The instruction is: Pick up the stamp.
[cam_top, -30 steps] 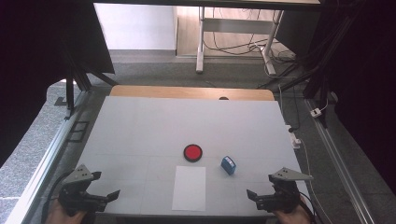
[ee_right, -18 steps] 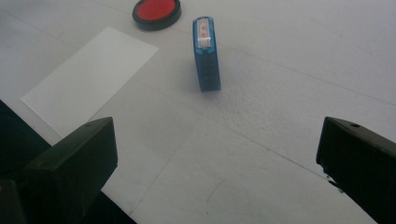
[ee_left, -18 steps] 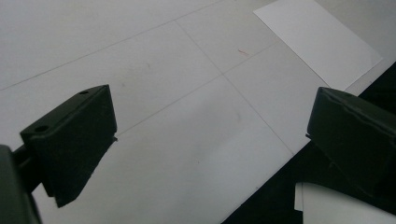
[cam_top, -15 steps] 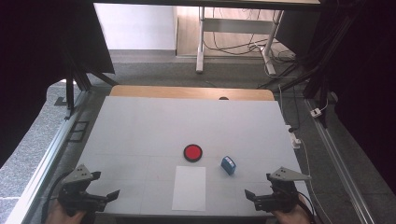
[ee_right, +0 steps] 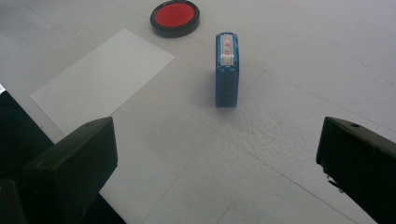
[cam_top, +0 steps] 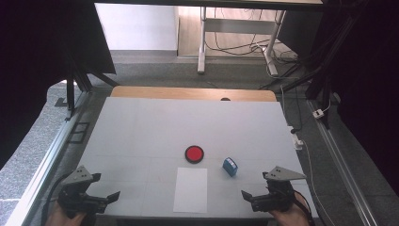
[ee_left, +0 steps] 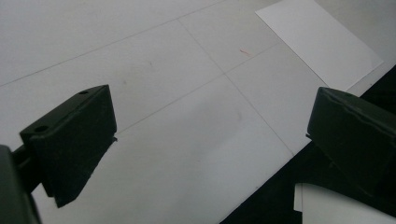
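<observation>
A round red ink pad (cam_top: 194, 154) in a black case lies near the middle of the white table (cam_top: 188, 122). To its right lies a small blue stamp (cam_top: 230, 166), and a white sheet of paper (cam_top: 191, 189) lies in front of the pad. My left gripper (cam_top: 107, 188) hovers open at the front left corner, with nothing between its jaws. My right gripper (cam_top: 255, 186) is open at the front right, just in front of the stamp. The right gripper (ee_right: 215, 163) view has the stamp (ee_right: 226, 70), the ink pad (ee_right: 175, 16) and the paper (ee_right: 102, 79) ahead. In the left gripper (ee_left: 210, 140) view, the paper (ee_left: 322, 42) lies at the upper right.
A wooden strip (cam_top: 193, 93) runs along the table's far edge. Metal rails (cam_top: 51, 150) flank both sides. Cables (cam_top: 301, 141) hang off the right side, and desk legs (cam_top: 202, 42) stand on the floor beyond.
My right gripper has edged slightly to the left. The left gripper and the things on the table have not moved.
</observation>
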